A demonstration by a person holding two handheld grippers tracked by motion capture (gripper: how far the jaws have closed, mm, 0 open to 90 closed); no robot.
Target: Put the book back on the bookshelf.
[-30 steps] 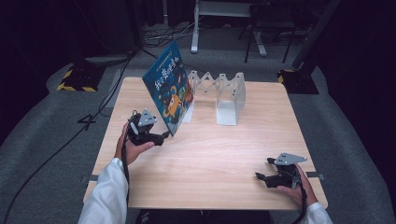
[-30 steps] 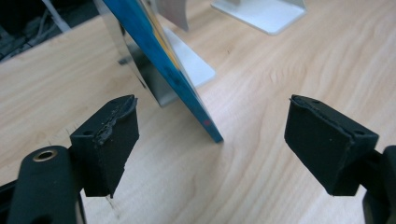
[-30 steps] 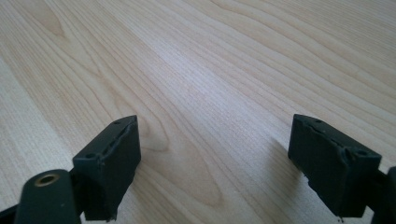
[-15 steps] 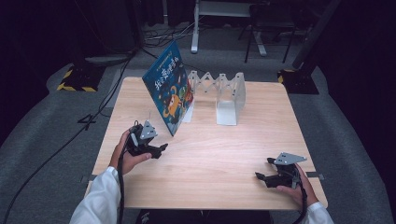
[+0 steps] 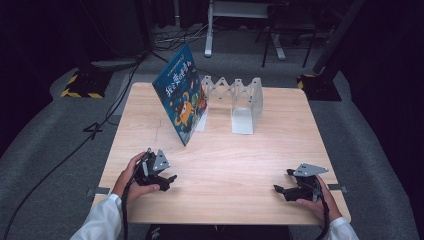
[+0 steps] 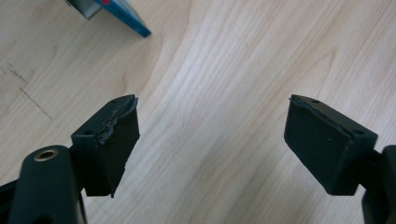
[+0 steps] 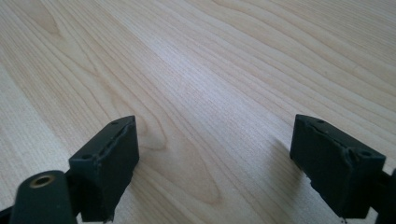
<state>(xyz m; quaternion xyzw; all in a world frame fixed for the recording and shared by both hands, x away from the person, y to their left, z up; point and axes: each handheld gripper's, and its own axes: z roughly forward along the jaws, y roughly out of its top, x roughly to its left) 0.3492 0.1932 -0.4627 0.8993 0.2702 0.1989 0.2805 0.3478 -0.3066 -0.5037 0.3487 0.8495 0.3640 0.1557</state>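
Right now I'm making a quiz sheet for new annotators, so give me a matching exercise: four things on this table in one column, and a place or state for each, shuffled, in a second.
Things:
1. blue picture book
2. white folding rack
3. left gripper
4. right gripper

Places or states:
A. near the table's front right corner, jaws open, nothing between them
B. stands tilted, leaning against the rack's left end
C. near the table's front left edge, jaws open over bare wood
D. stands at the back middle of the table, zigzag dividers upright

Pairs: 1-B, 2-D, 3-C, 4-A
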